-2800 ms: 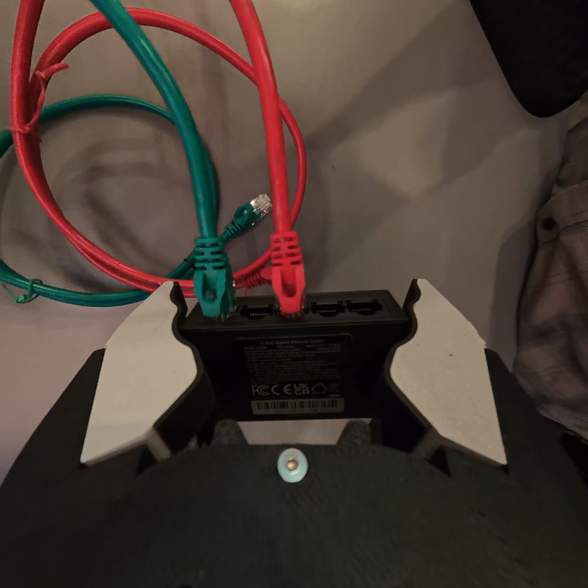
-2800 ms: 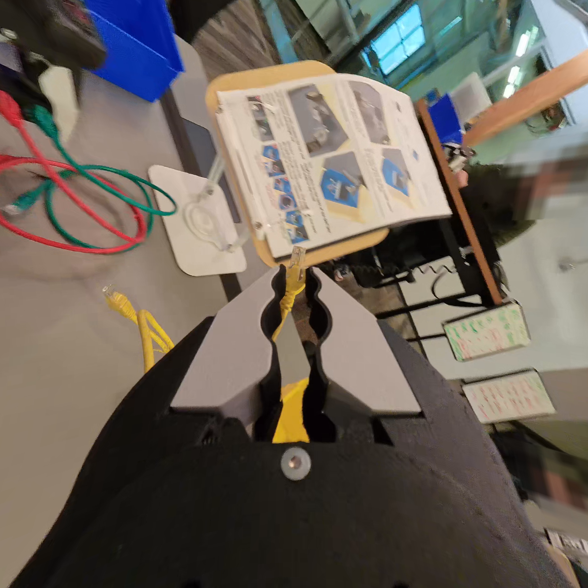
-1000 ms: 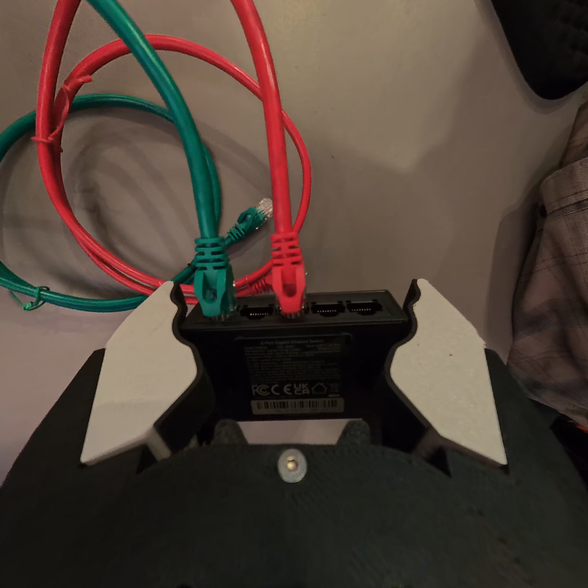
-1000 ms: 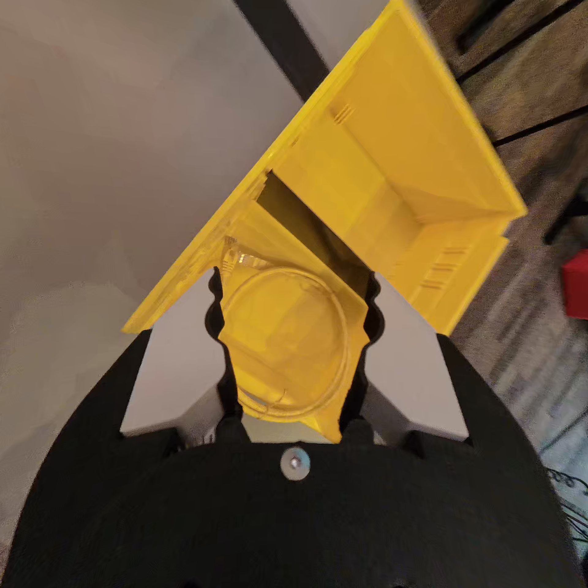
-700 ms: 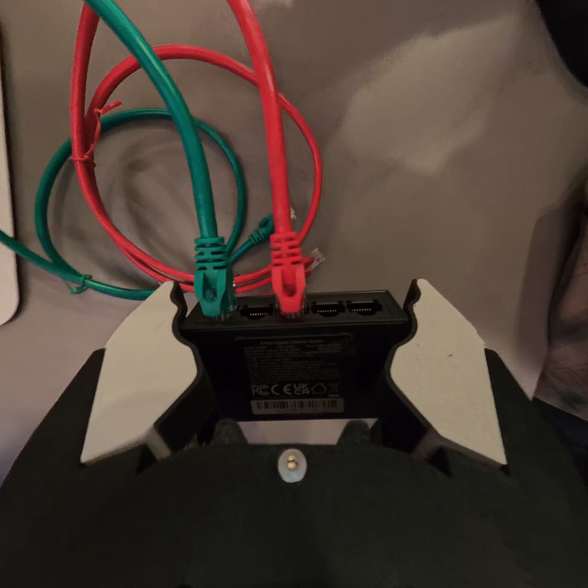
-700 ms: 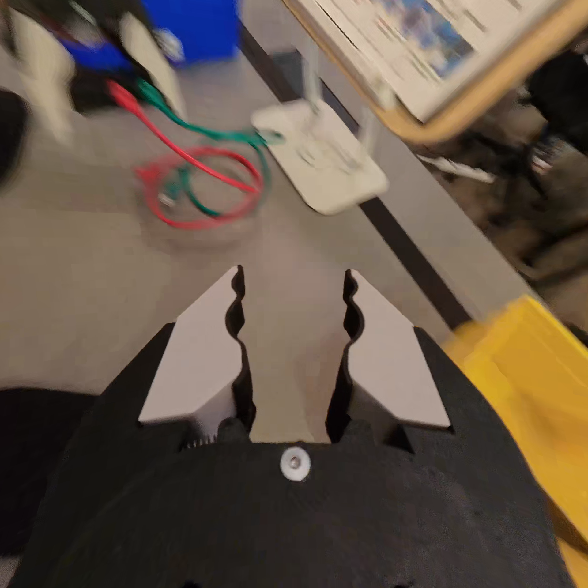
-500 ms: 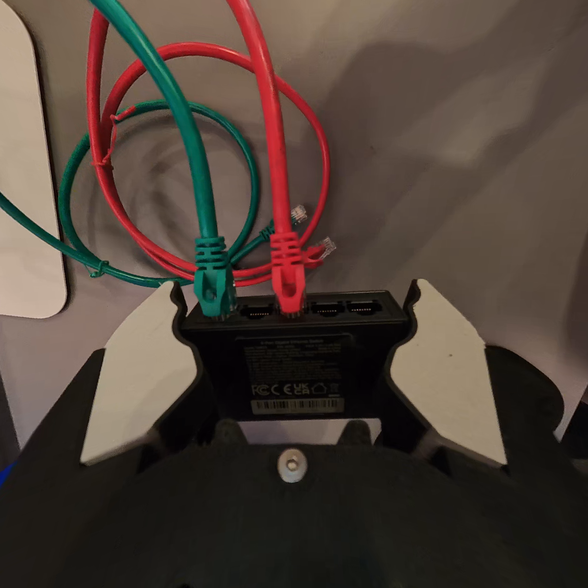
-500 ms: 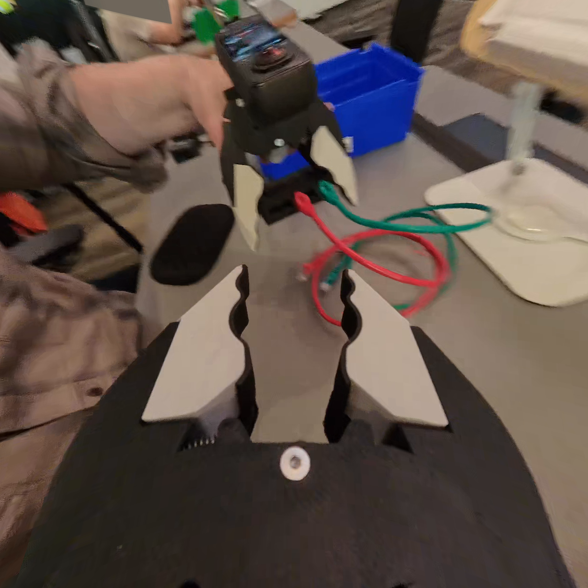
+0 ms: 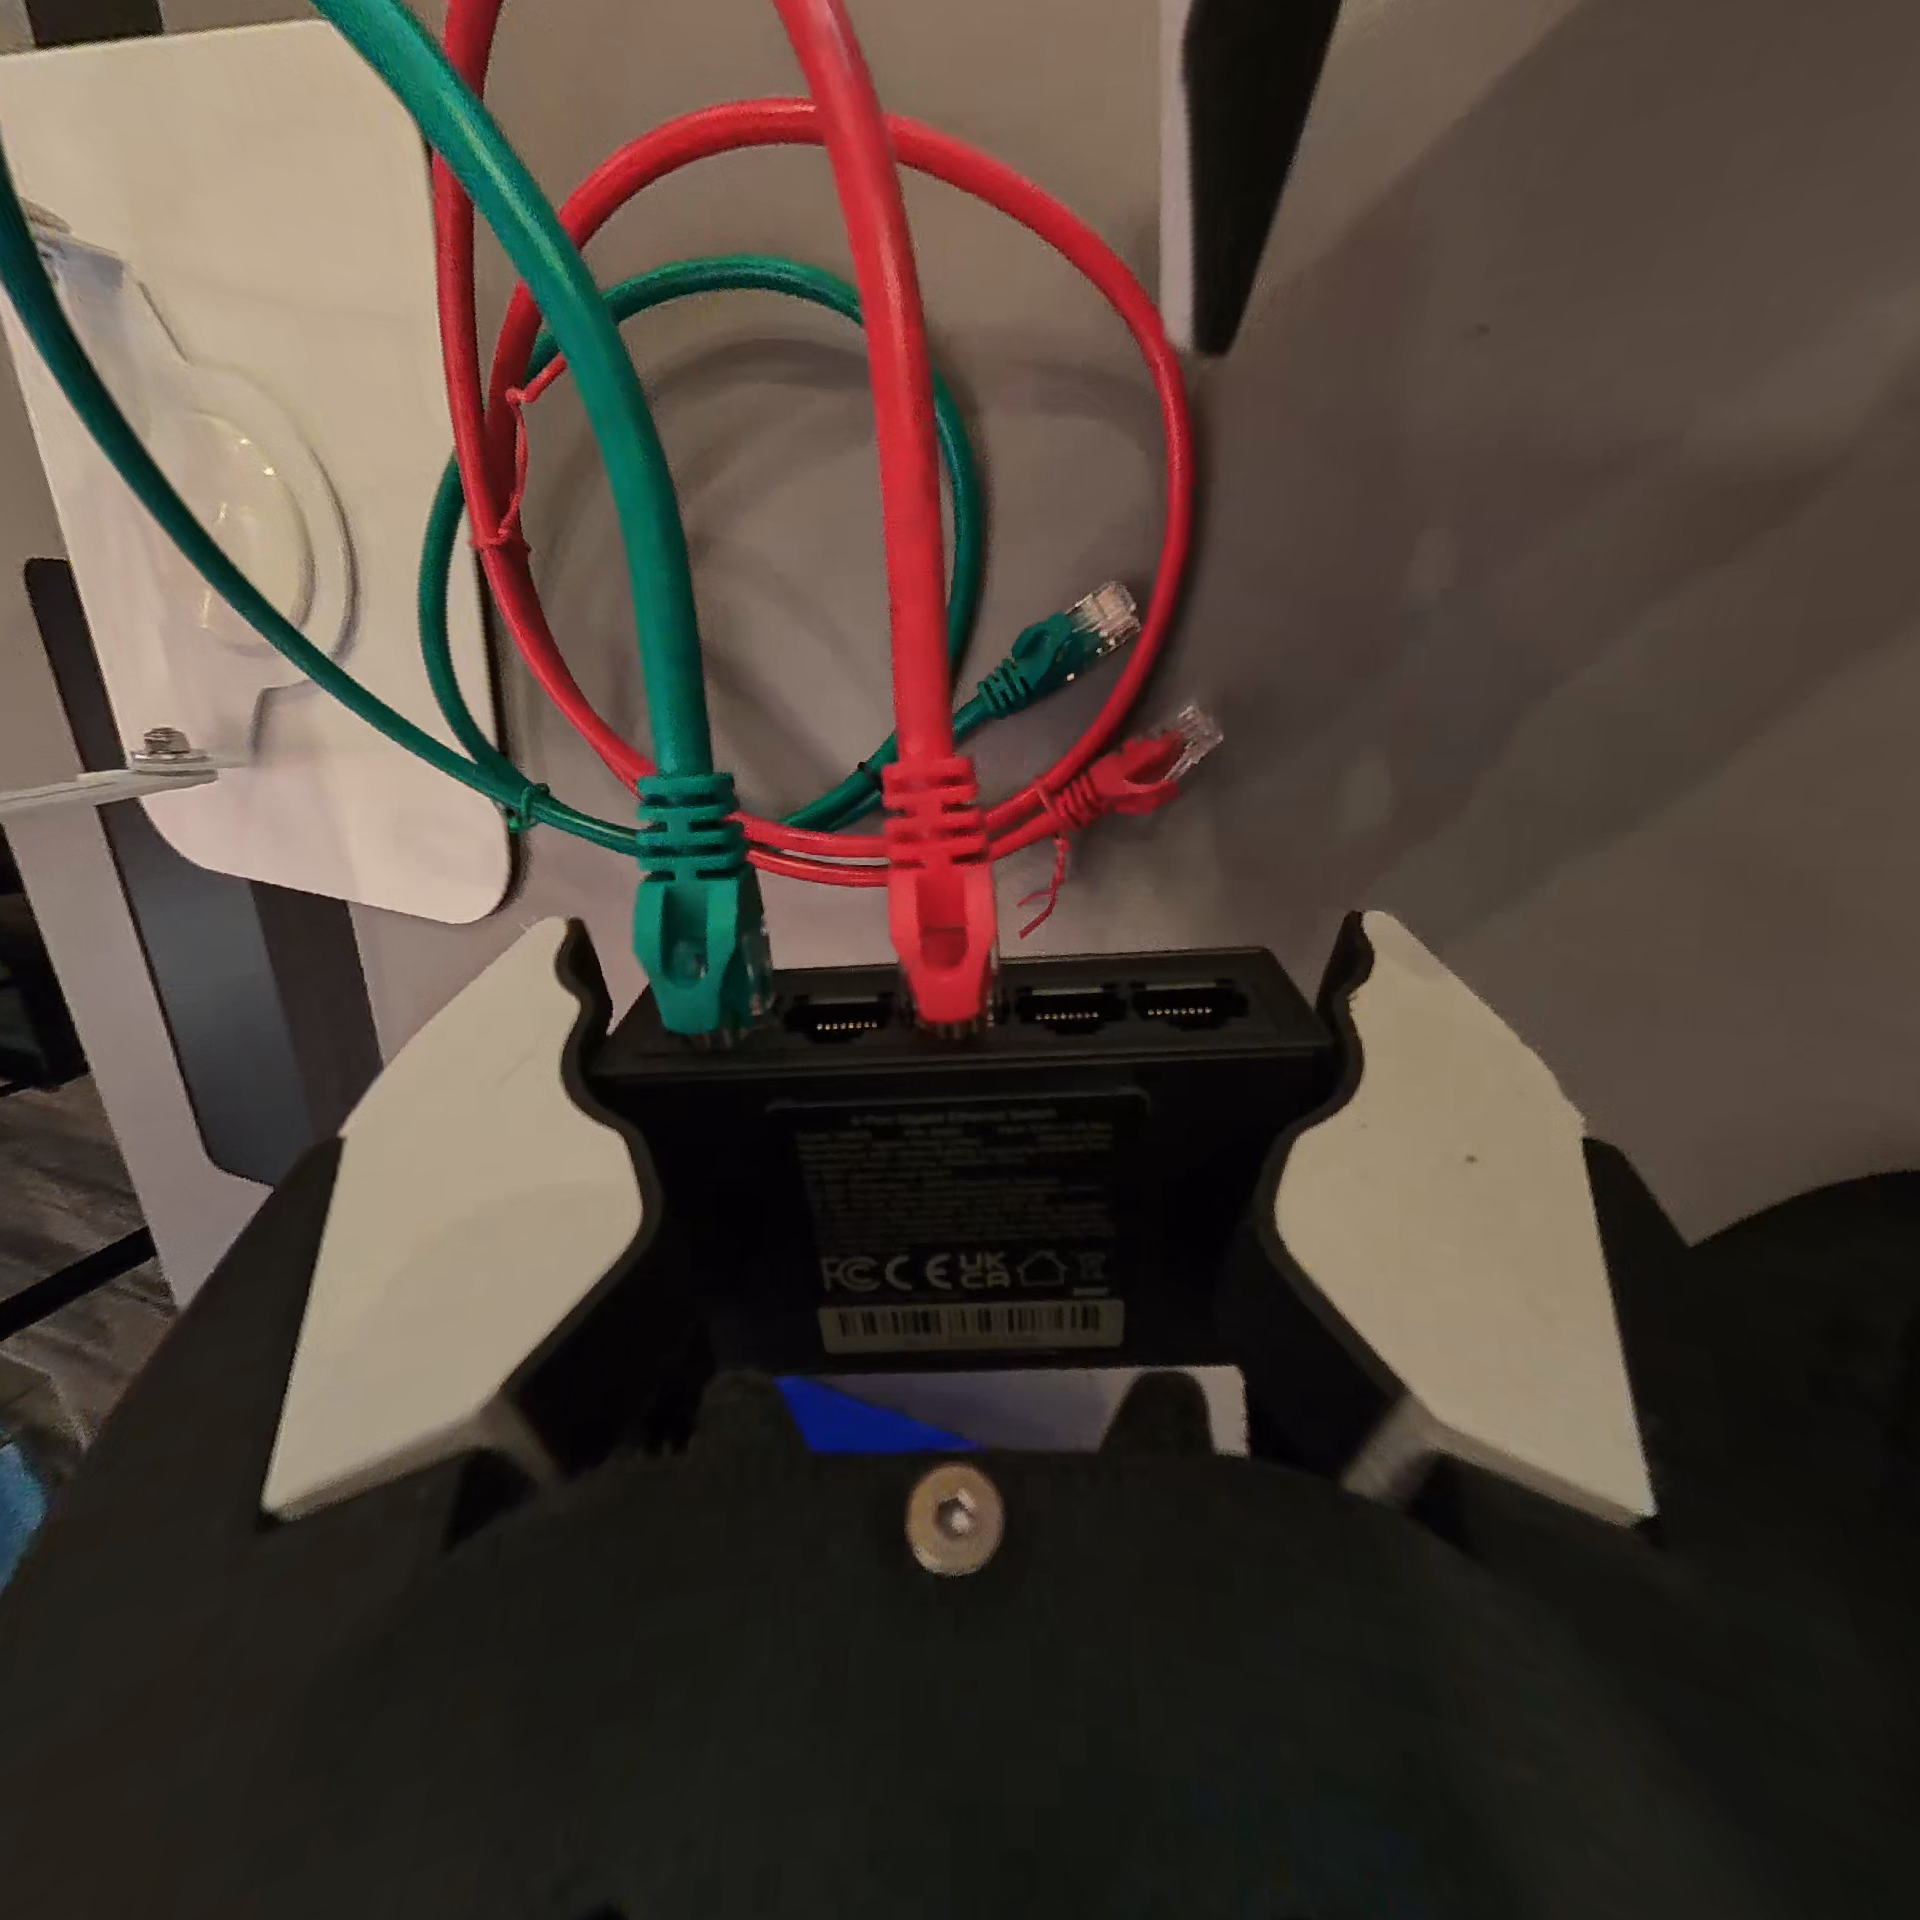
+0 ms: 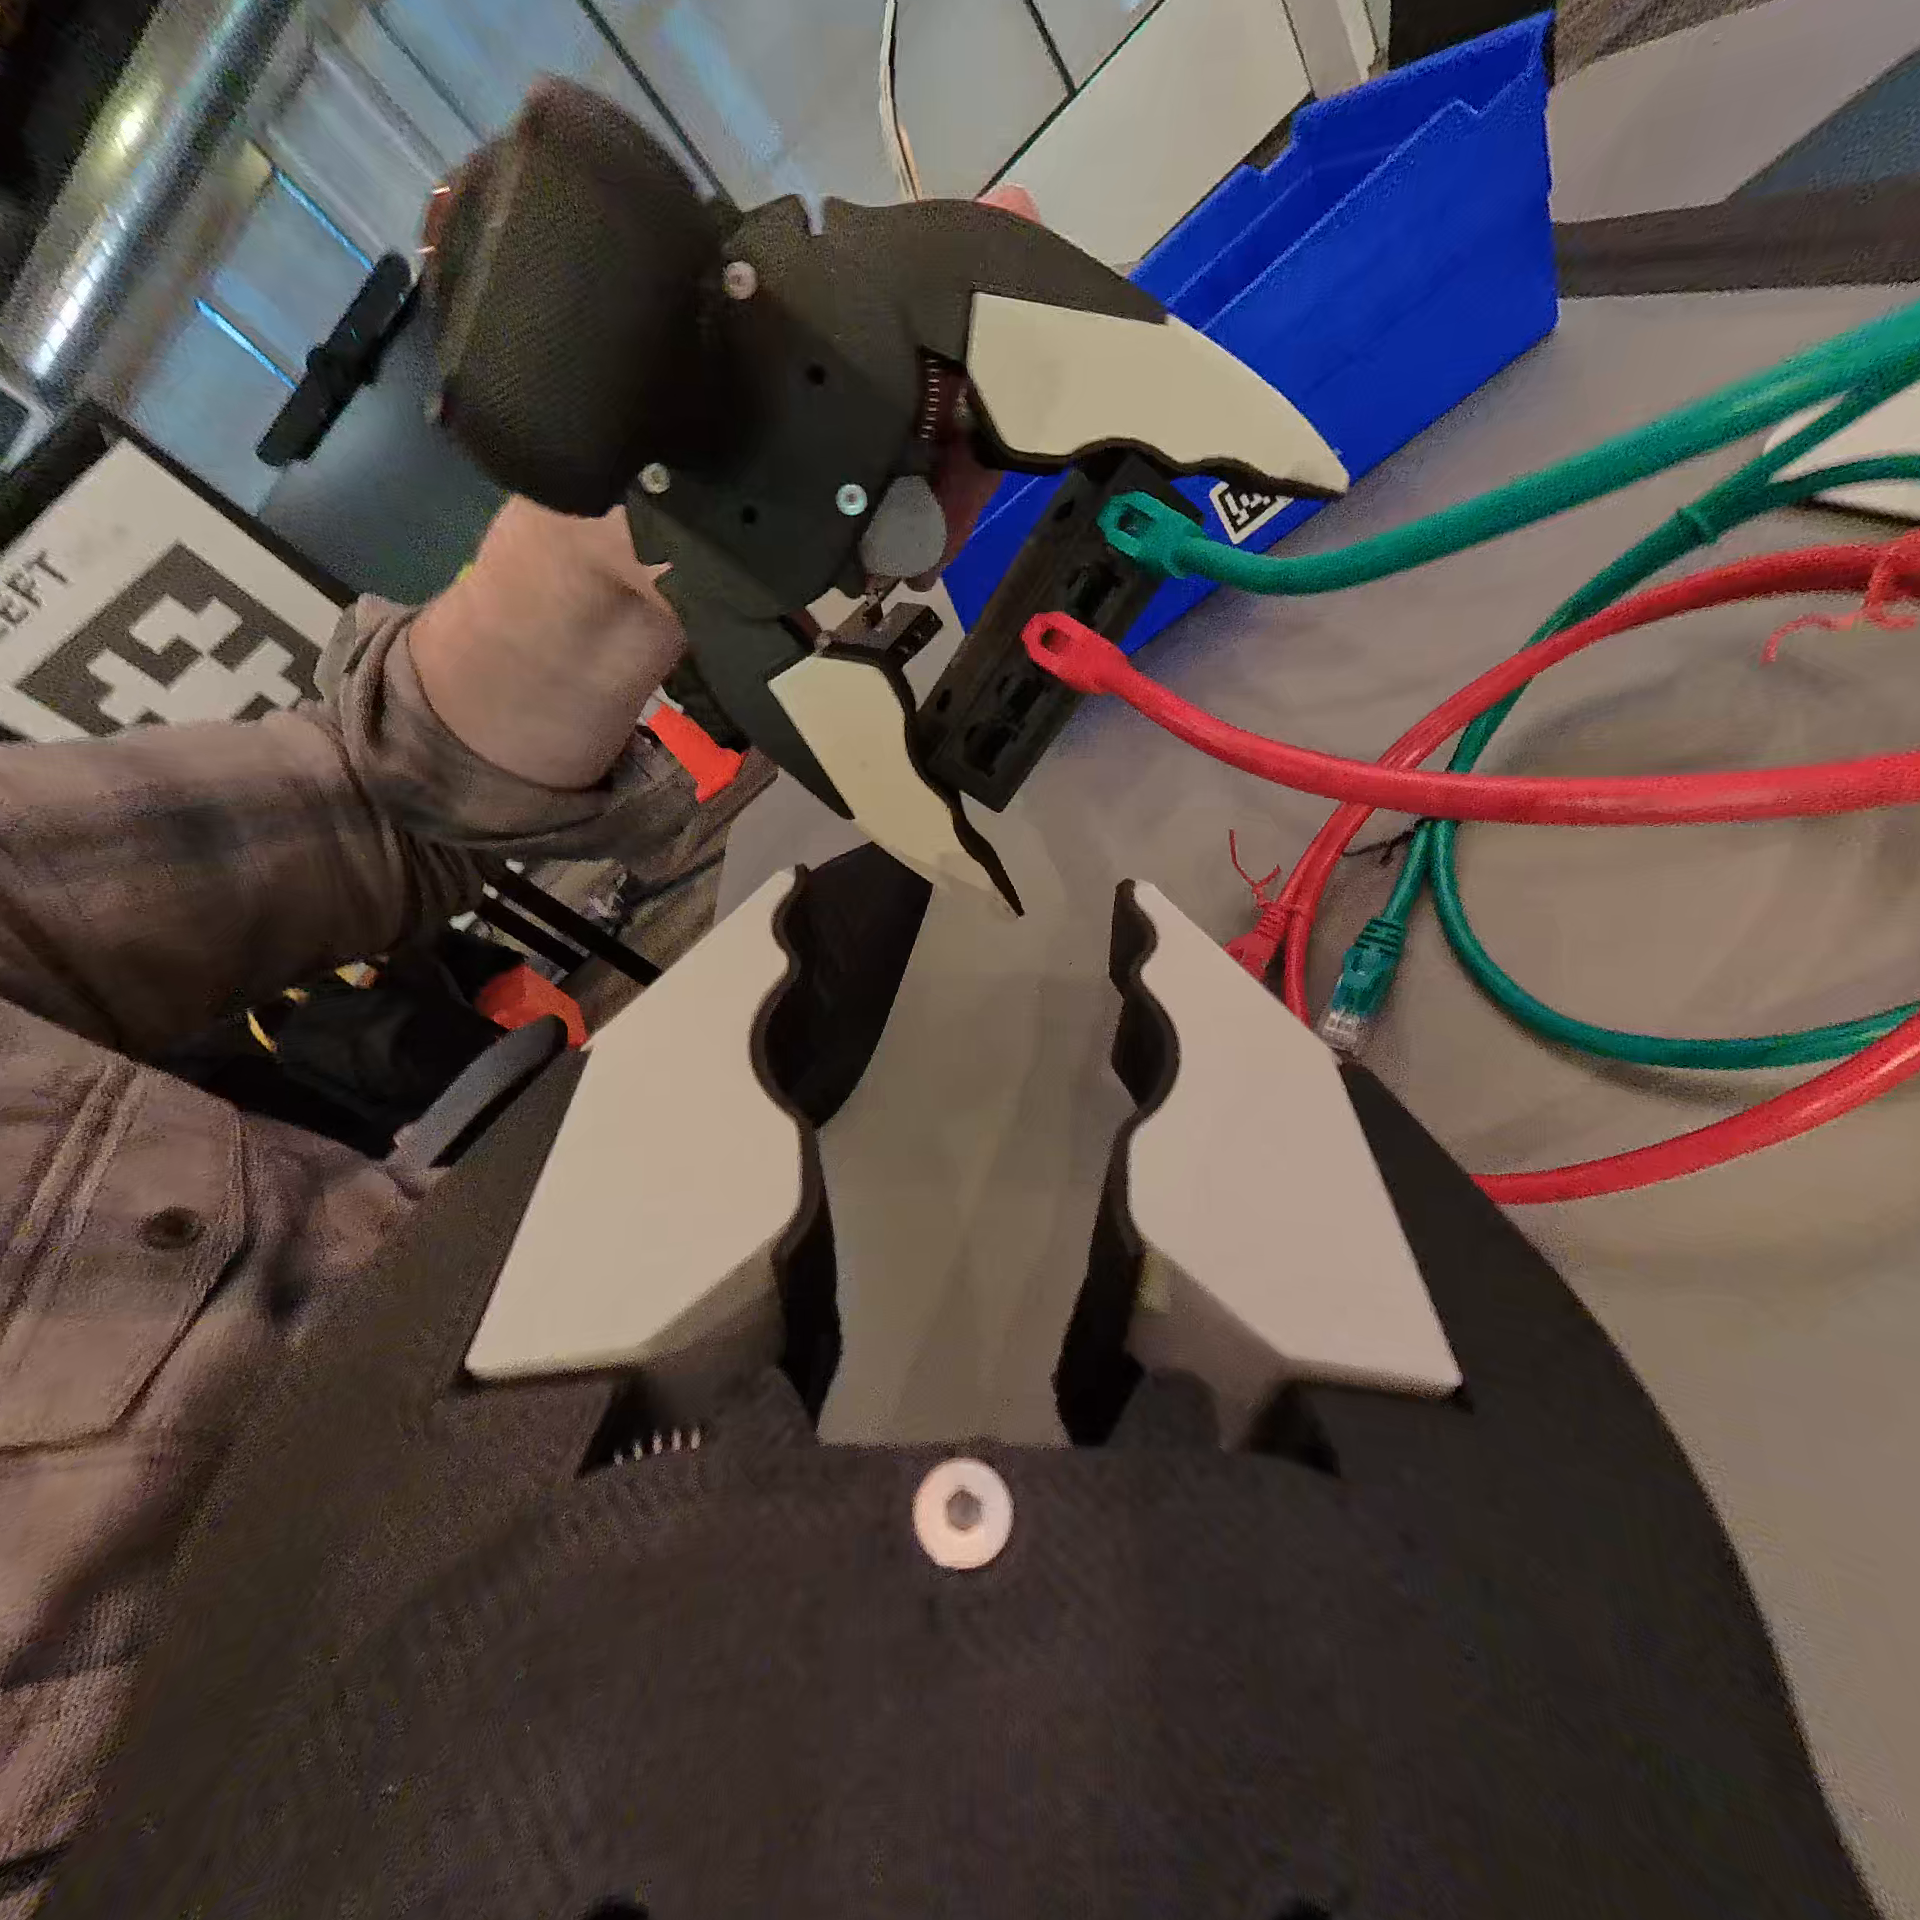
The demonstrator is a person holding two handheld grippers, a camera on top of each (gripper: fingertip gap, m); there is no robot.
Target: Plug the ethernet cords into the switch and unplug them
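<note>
Switch gripped in the left gripper, two cords plugged in.

The left gripper pinches the black switch between its jaws, above the grey worktop. The green cord sits in the leftmost port, the red cord two ports over. The right gripper hovers near with jaws spread, empty.

One switch with five ports, two cords plugged in, one green and one red, two grippers, one blue bin.
</note>
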